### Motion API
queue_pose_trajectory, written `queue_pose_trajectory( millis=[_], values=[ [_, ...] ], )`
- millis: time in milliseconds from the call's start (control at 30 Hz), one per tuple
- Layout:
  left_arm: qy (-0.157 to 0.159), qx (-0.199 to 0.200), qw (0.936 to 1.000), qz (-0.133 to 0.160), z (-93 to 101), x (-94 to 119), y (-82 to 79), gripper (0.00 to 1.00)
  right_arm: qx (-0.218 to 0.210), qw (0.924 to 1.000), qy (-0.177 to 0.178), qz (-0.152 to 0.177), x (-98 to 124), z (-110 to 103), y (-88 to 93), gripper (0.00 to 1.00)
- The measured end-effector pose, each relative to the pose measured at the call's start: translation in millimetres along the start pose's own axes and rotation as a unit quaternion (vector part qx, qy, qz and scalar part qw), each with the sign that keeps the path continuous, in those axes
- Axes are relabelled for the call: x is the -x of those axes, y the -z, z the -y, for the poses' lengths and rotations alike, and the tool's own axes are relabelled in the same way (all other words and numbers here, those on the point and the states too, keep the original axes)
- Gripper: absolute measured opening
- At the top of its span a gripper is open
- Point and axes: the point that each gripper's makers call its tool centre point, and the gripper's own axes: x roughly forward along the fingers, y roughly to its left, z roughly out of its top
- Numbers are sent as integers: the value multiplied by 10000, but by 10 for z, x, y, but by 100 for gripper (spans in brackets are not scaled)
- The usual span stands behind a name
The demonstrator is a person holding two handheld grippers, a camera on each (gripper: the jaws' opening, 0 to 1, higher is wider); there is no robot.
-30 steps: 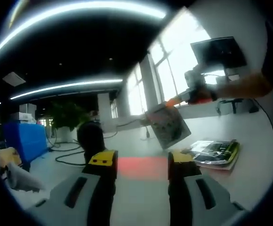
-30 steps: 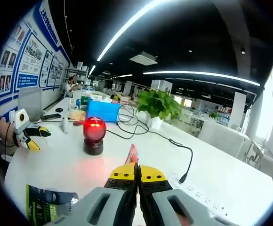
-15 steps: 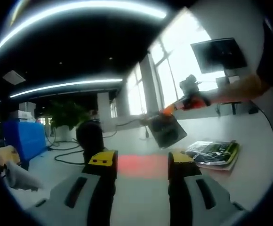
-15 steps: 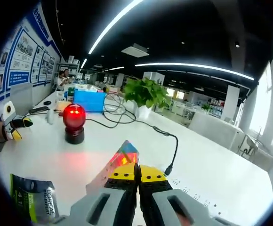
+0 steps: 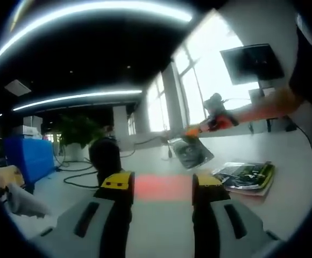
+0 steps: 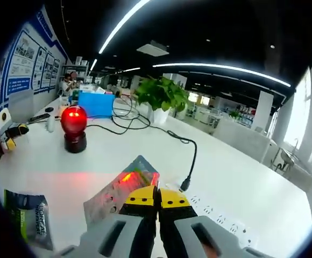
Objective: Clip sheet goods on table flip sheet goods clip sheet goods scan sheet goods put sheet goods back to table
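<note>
My right gripper [image 6: 157,196] is shut on the edge of a flat silvery sachet [image 6: 119,189], which lies tilted to its left and glows red. In the left gripper view that sachet [image 5: 191,152] hangs over the white table [image 5: 285,150], held by the right gripper [image 5: 212,119] in a person's hand. A stack of dark green sheet packets [image 5: 246,174] lies on the table at the right; the same packets [image 6: 28,217] show at lower left in the right gripper view. My left gripper [image 5: 161,184] stands open and holds nothing; it appears far left as the left gripper [image 6: 8,134].
A scanner with a red glowing dome [image 6: 73,126] stands on the table and throws a red patch [image 5: 161,188] on it. Behind it are a blue box [image 6: 96,104], a potted plant [image 6: 160,98], a black cable [image 6: 191,156] and a power strip [image 6: 220,216].
The right gripper has swung the sachet down and flatter, lower over the table and in front of the scanner's light. The left gripper has stayed where it was, open.
</note>
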Motion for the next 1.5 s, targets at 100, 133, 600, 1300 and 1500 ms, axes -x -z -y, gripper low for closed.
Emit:
queue_pose_trajectory(
  millis=[100,133,600,1300,1500],
  values=[
    [6,22,10000,32,3,8,-17,36,-45,9999,63,-91,-1,-1,106,0],
    [15,19,10000,36,3,10,-18,36,-78,9999,90,-86,3,3,116,0],
    [200,-55,9998,28,77,21,-12,37,-333,9989,201,-271,-202,162,314,0],
    [146,-26,9998,-99,45,-2,57,37,-199,9989,135,-404,-291,73,484,0],
    [80,42,9999,-105,10,1,66,37,-199,9987,137,-447,-320,64,538,0]
  ],
)
